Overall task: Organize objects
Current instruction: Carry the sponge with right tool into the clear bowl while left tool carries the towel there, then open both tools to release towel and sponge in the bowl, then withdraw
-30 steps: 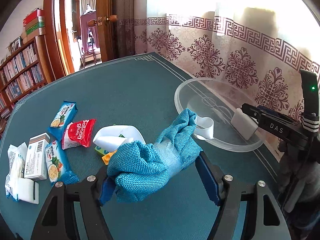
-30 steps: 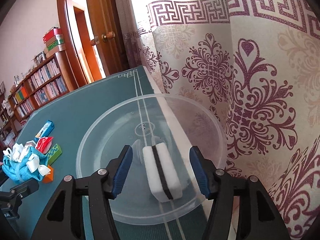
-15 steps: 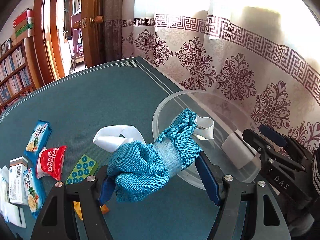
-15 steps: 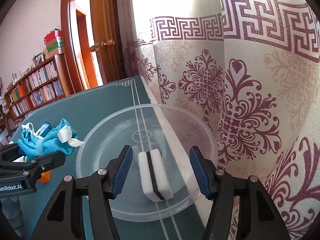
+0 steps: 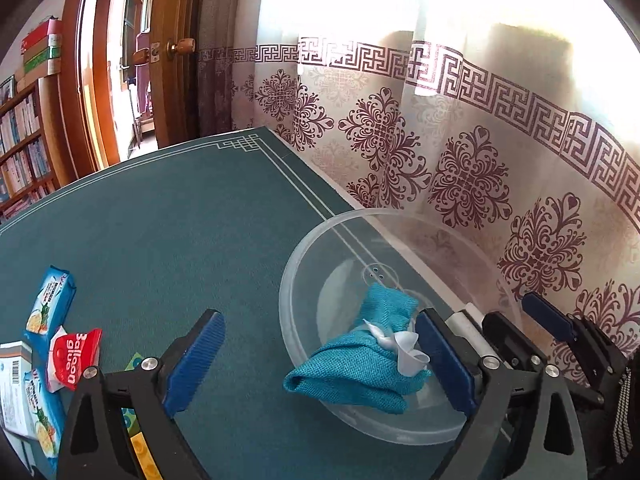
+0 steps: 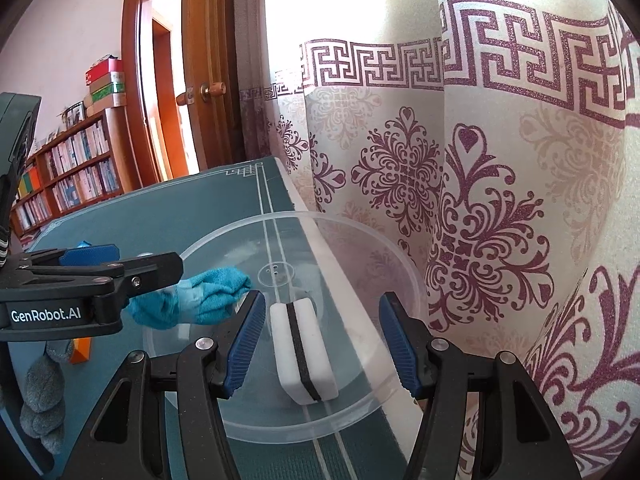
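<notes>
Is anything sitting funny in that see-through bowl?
Yes. The blue cloth pouch with the white ribbon is not fully inside the clear bowl. It slumps over the near rim, one end hanging outside. The white sponge lies flat inside.

home | bookshelf (image 6: 68, 168) | wooden door (image 5: 176, 52) | patterned curtain (image 6: 460, 200)

You've got one clear bowl (image 5: 298, 280) on the table, with one teal cloth pouch (image 5: 360, 364) and one white sponge (image 6: 302, 354) in it. Off to the left you've got two blue snack packs (image 5: 50, 304), one red balloon glue packet (image 5: 74, 354), one white box (image 5: 14, 384) and one orange block (image 6: 80, 350). And you're holding two grippers (image 5: 320, 364), of course.
</notes>
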